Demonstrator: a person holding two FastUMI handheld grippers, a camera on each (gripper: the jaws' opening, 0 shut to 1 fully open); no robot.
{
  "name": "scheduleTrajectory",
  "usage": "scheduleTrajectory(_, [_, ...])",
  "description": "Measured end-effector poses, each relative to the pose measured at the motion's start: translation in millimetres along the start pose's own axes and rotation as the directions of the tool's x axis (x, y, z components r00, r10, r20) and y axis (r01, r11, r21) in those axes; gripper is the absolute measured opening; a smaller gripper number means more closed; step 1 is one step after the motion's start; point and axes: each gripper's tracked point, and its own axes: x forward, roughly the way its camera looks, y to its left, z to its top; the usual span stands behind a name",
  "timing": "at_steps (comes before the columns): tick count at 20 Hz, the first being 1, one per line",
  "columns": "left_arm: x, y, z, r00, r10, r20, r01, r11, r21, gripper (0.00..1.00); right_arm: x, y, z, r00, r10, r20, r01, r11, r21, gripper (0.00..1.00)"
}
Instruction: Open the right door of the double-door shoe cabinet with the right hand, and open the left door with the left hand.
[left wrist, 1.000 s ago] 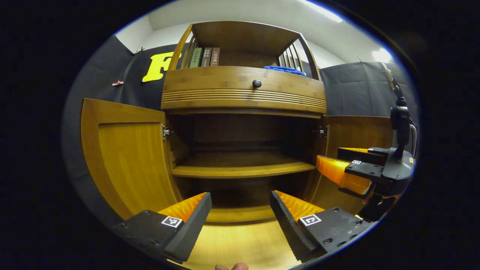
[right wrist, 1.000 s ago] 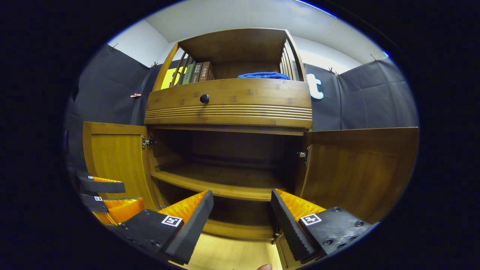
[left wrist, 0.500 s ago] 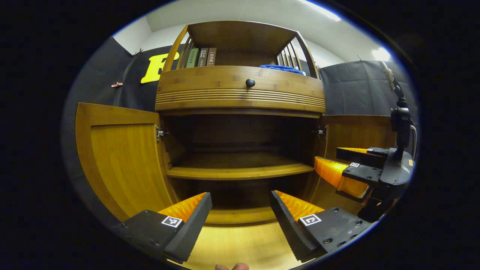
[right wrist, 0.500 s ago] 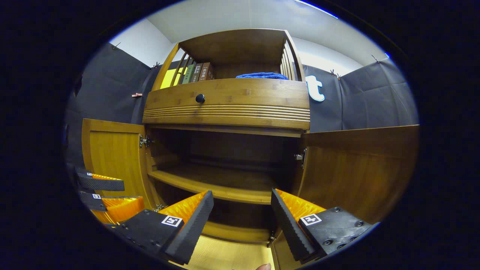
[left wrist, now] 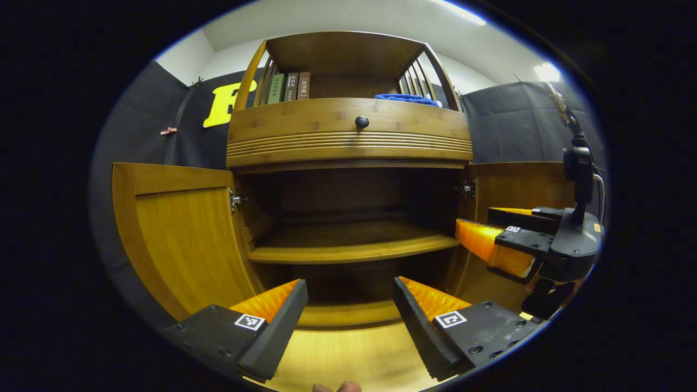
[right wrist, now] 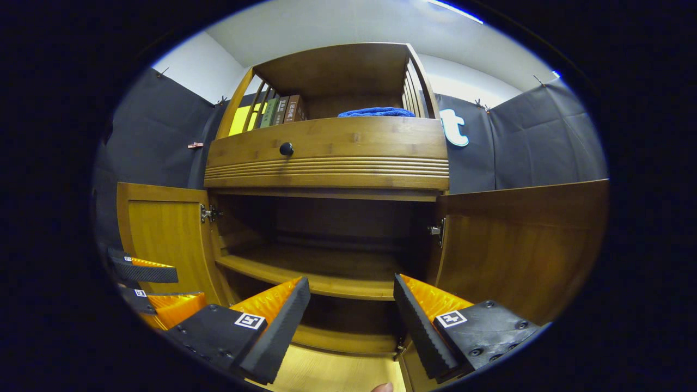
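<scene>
We see the shoe cabinet (left wrist: 348,163) with both doors swung wide: the left door (left wrist: 185,234) stands out to the left of the dark opening and the right door (right wrist: 523,245) to its right, baring the inner shelf (left wrist: 348,250). In front of the opening, our left hand-held gripper (left wrist: 348,305) has its fingers spread wide on nothing, and so has our right hand-held gripper (right wrist: 351,305). Above the opening runs a drawer with a dark knob (left wrist: 361,122) (books (left wrist: 288,87) and a blue cloth (left wrist: 407,99) sit over it).

left gripper (left wrist: 348,321): drifted slightly, shoe cabinet (left wrist: 348,136) sits a touch lower in its view | right gripper (right wrist: 348,321): cabinet shifted slightly left, lower | doors unchanged
</scene>
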Motion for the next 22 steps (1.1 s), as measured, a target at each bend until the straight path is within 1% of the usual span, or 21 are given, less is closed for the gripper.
scheduleTrajectory(2, [-0.9,-0.9,-1.1,1.000,-0.005,-0.004,0.005,1.000,-0.007,0.99,-0.9,-0.9,-0.9,1.000,-0.006,-0.006,0.006,1.000,0.003,0.96])
scheduleTrajectory(4, [-0.8,-2.0,-2.8,1.000,-0.005,-0.008,0.005,1.000,-0.007,0.99,-1.9,-1.2,-1.7,1.000,-0.011,-0.011,0.011,1.000,0.008,0.96])
scheduleTrajectory(5, [-1.4,-2.9,-4.3,1.000,-0.006,-0.010,0.005,1.000,-0.007,0.98,-2.3,-1.4,-2.4,1.000,-0.012,-0.013,0.012,1.000,0.009,0.98])
scheduleTrajectory(7, [-1.4,-4.3,-4.2,1.000,-0.010,-0.012,0.010,1.000,-0.007,0.99,-2.1,-2.3,-2.3,1.000,-0.015,-0.012,0.015,1.000,0.003,0.96])
scheduleTrajectory(8, [-1.5,-5.0,-3.7,1.000,-0.012,-0.011,0.012,1.000,-0.006,0.98,-2.2,-3.3,-1.9,1.000,-0.016,-0.012,0.016,1.000,-0.001,0.96])
scheduleTrajectory(9, [-1.7,-5.6,-3.9,1.000,-0.014,-0.011,0.013,1.000,-0.006,0.98,-2.3,-4.1,-1.9,1.000,-0.018,-0.012,0.018,1.000,-0.003,0.98])
scheduleTrajectory(10, [-1.9,-5.4,-4.1,1.000,-0.015,-0.011,0.015,1.000,-0.008,0.96,-2.5,-4.2,-1.9,1.000,-0.019,-0.012,0.019,1.000,-0.002,0.97])
scheduleTrajectory(11, [-1.7,-5.3,-4.9,1.000,-0.016,-0.011,0.016,1.000,-0.011,0.98,-2.7,-3.9,-2.0,1.000,-0.020,-0.012,0.020,1.000,0.000,0.96])
scheduleTrajectory(18, [-3.6,-0.7,-6.5,1.000,-0.013,-0.011,0.013,1.000,-0.028,0.98,-3.3,-2.0,-1.8,1.000,-0.014,-0.013,0.014,1.000,-0.015,0.96])
scheduleTrajectory(21, [-3.1,1.5,-6.7,1.000,-0.016,-0.009,0.015,0.999,-0.034,0.98,-4.3,-2.0,-1.2,1.000,-0.024,-0.016,0.024,1.000,-0.013,0.95])
scheduleTrajectory(22, [-2.6,2.3,-5.8,1.000,-0.019,-0.004,0.019,0.999,-0.038,0.98,-4.0,0.0,-0.7,1.000,-0.026,-0.013,0.026,1.000,-0.005,1.00])
